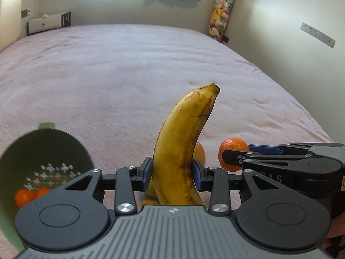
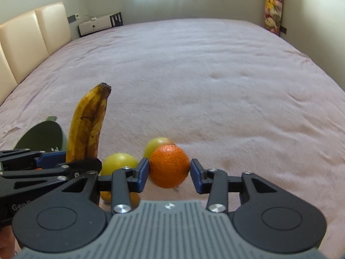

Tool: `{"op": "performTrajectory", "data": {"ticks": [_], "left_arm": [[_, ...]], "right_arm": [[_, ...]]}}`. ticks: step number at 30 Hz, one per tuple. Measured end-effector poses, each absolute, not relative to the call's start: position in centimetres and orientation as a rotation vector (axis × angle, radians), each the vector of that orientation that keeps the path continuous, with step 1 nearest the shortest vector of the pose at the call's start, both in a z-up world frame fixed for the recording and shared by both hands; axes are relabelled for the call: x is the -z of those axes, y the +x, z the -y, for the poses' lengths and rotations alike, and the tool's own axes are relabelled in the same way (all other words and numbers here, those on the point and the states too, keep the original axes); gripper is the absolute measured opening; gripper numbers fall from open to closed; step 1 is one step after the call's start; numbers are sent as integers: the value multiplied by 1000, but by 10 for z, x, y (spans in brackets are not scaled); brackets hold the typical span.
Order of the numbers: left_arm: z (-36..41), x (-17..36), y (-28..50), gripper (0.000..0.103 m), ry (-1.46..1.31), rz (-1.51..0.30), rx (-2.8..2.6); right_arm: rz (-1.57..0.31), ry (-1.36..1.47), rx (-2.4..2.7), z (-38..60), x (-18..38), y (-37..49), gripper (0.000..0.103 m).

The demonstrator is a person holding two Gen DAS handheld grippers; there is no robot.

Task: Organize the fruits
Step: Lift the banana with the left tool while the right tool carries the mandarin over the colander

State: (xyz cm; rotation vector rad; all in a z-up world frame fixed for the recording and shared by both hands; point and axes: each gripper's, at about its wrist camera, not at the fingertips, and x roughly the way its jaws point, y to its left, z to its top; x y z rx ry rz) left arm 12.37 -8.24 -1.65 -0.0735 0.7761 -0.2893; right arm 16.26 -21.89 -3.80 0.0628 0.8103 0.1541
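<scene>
My left gripper (image 1: 172, 172) is shut on a spotted yellow banana (image 1: 183, 142) and holds it upright above the pink bed; it also shows in the right wrist view (image 2: 86, 127). A green colander (image 1: 43, 157) with small oranges (image 1: 25, 196) inside stands at the lower left. My right gripper (image 2: 169, 172) has its blue pads on both sides of a large orange (image 2: 169, 166), touching it; the orange also shows in the left wrist view (image 1: 231, 151). Yellow-green fruits (image 2: 119, 164) (image 2: 157, 144) lie beside and behind it.
The pink bedspread (image 2: 215, 86) stretches far ahead. A cream headboard (image 2: 32, 38) is on the left. A small white unit (image 2: 99, 24) and a tall stack of plush toys (image 1: 222, 10) stand beyond the bed. Another small orange fruit (image 2: 105, 196) lies under my right gripper.
</scene>
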Motion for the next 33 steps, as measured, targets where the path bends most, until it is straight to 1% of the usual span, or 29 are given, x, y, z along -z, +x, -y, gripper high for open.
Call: {"op": "performTrajectory", "data": {"ticks": [16, 27, 33], "left_arm": [[16, -30, 104, 43, -47, -698, 171], [-39, -28, 104, 43, -60, -739, 24], [-58, -18, 106, 43, -58, -786, -31]], "right_arm": [[-669, -7, -334, 151, -5, 148, 39], [-645, 20, -448, 114, -14, 152, 39], [-680, 46, -518, 91, -7, 159, 39]]}}
